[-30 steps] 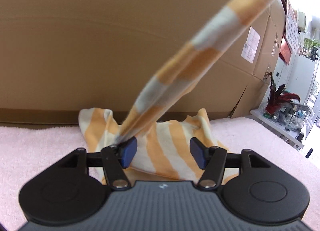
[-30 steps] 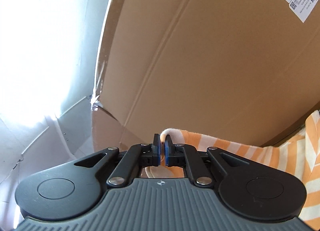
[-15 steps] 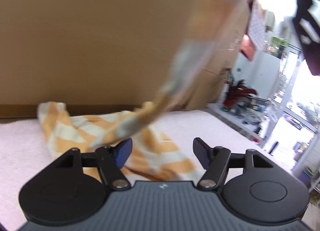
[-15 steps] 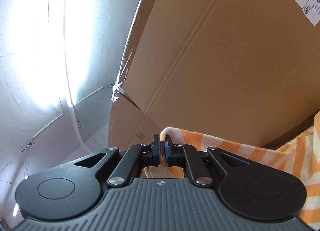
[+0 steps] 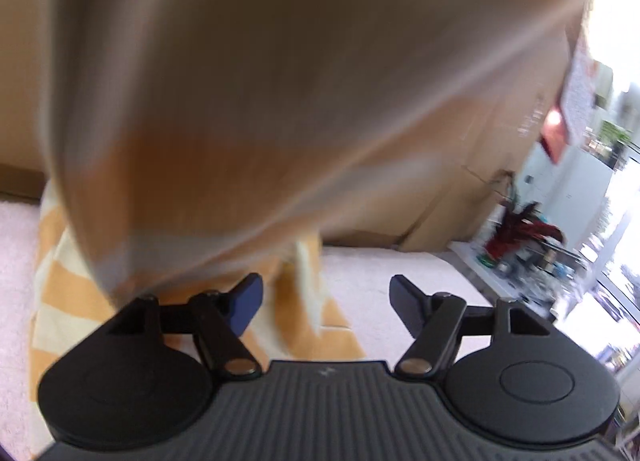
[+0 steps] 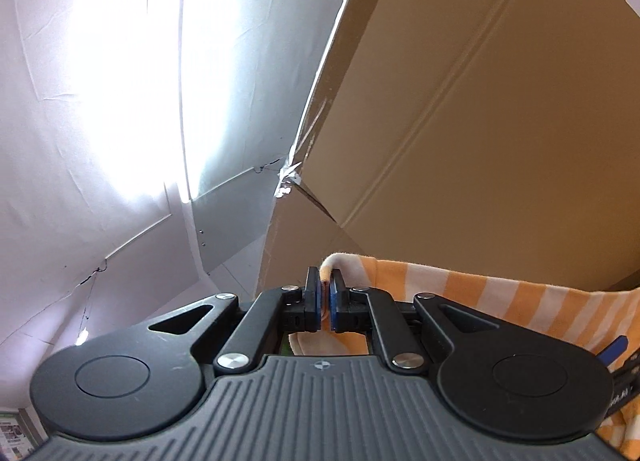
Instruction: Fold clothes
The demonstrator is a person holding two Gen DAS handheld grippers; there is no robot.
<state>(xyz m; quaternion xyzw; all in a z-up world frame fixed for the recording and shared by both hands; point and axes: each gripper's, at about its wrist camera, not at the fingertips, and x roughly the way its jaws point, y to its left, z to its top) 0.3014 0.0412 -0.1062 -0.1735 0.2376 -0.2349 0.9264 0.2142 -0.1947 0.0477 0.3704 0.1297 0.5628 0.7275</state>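
The left gripper [image 5: 326, 297] has its jaws wide apart with nothing pinched between the blue pads [image 5: 245, 303]; they have just been opening a little further. The striped cloth [image 5: 256, 113], orange and cream, hangs blurred right in front of this camera and fills most of the left wrist view. Its lower part lies crumpled on the pink cover [image 5: 400, 281] just beyond the left pad, with a fold reaching between the pads but not touching the right one. A cardboard wall [image 5: 20, 81] stands at the far edge of the cover. To the far right there is a bright room with shelves and a red plant [image 5: 524, 229], all blurred.

The right gripper [image 6: 324, 301] points up, and its jaws are closed tight on a cream edge of the cloth [image 6: 460, 293]. From the pads the cloth runs off to the right, low across the right wrist view, behind the gripper body. Cardboard [image 6: 500, 121] fills the right side of that view; a white wall [image 6: 100, 101] with strong glare fills the left. A blue pad tip of the other gripper shows at the right edge.
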